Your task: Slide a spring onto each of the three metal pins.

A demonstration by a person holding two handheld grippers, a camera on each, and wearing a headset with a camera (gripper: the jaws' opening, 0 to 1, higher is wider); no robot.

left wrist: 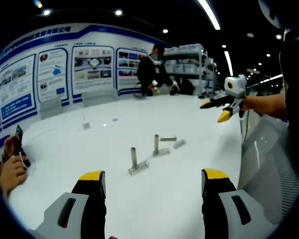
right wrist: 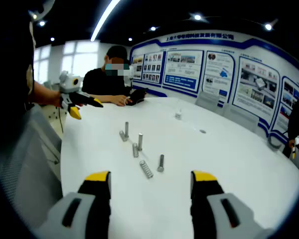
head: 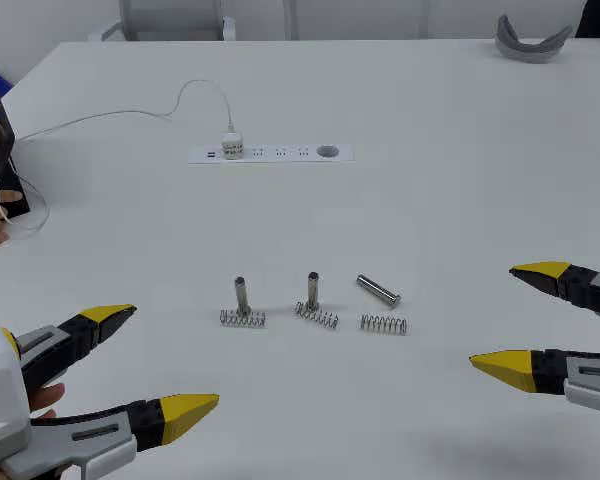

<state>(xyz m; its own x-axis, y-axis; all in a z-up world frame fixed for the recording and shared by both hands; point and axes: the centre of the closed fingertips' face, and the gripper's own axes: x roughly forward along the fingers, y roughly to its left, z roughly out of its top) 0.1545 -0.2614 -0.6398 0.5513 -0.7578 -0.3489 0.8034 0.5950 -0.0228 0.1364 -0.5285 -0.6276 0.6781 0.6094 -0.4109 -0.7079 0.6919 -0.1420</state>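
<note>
Smooth white tabletop [head: 460, 200], and there they are: three slim, shiny metal pins in a row. The left pin [head: 241, 295] and the middle pin [head: 313, 290] stand upright; the right pin [head: 378, 290] lies flat, a plain polished cylinder. At each one lies a fine wire coil: the left spring [head: 243, 318] at its pin's foot, the middle spring [head: 317, 316] angled at the foot of its pin, the right spring [head: 383, 324] just beside the fallen one. The left gripper [head: 160, 360] hangs low at the left, black jaws with yellow tips spread wide, holding nothing. The right gripper [head: 510, 318] waits at the right, jaws likewise parted and bare. Pins and springs sit between the two, well apart from both. A flat white power strip [head: 270, 153] lies farther back
</note>
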